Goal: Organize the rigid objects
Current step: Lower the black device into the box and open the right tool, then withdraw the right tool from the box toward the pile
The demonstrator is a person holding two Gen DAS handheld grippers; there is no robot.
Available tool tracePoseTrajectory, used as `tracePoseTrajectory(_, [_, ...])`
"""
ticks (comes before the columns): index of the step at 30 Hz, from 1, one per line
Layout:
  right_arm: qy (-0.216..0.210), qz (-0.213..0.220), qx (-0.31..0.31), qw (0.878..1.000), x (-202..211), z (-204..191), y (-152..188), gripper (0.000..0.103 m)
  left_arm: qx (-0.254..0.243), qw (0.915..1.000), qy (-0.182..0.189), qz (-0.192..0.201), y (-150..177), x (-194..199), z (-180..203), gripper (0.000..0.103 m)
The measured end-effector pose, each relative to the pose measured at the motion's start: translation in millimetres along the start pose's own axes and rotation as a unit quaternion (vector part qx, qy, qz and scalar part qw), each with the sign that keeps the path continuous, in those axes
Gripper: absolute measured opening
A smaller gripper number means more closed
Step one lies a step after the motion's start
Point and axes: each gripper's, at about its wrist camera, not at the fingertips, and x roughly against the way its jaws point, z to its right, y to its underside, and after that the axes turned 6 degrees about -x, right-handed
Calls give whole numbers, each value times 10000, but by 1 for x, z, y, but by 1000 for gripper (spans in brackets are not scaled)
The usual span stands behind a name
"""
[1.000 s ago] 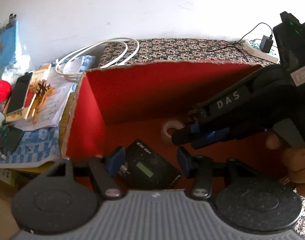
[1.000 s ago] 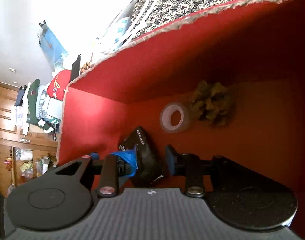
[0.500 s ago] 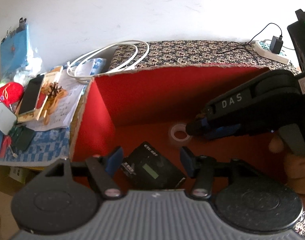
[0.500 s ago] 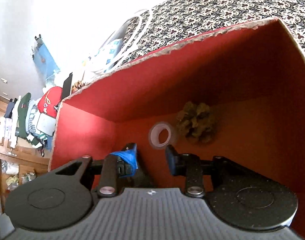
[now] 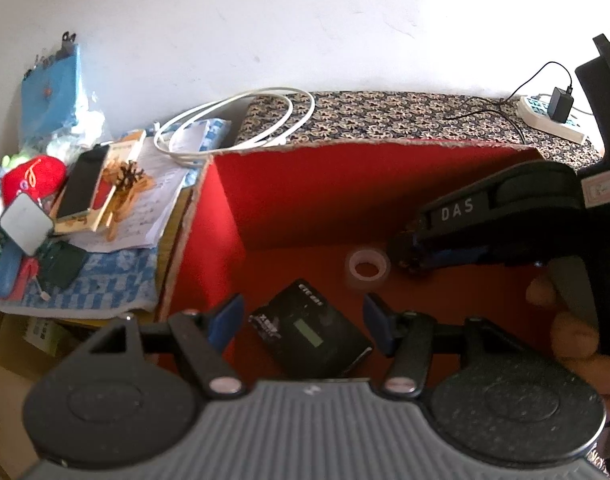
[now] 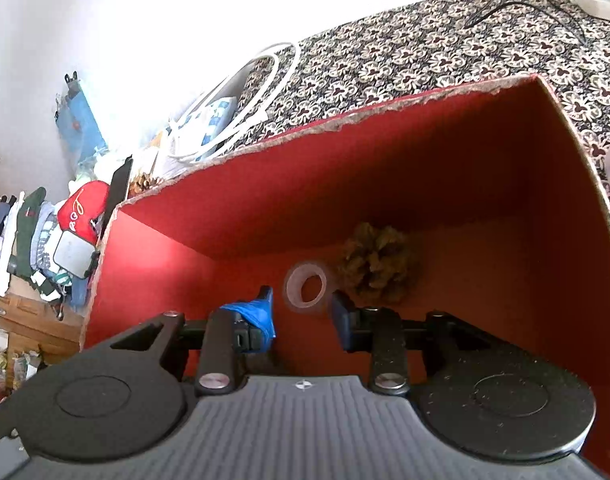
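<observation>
From my left wrist camera, I look down into the red box (image 5: pixel 265 184). My left gripper (image 5: pixel 301 320) has its jaws opening, and nothing is pressed by them. A flat black gadget (image 5: pixel 311 330) with a small screen lies on the box floor just under and between my two fingers. It is near the left wall and near the front edge of the box. Its long side runs on a slant, from near-left to far-right, so my jaws do not line up square with it. The tape roll (image 5: pixel 367 269) lies flat further in, close to the back wall. My right gripper (image 5: pixel 409 256) reaches in from the right, and its tips are just beside the roll.

From my right wrist camera, my right gripper (image 6: pixel 301 312) hangs inside the same box (image 6: pixel 425 152). Its jaws are apart and hold nothing. The tape roll (image 6: pixel 307 287) sits right in front of the gap, a bit further in, with its hole facing up. The pine cone (image 6: pixel 379 270) is just to the right of the roll, by the back wall. The black gadget is hidden in this view.

I think my right hand is nearer the roll, and my left hand is nearer the gadget
</observation>
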Motion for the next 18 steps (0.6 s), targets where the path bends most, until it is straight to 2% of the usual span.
tracePoseTrajectory(5, [91, 300, -10, 9995, 9, 0, 4, 15, 41, 10000, -62, 2, 4, 9, 0, 62])
tracePoseTrajectory(9, [135, 544, 253, 9981, 22, -3, 12, 15, 158, 9998, -90, -4, 7, 17, -3, 62])
tracePoseTrajectory(18, [-58, 942, 629, 9935, 60, -6, 35, 15, 344, 9993, -149, 21, 13, 37, 1, 63])
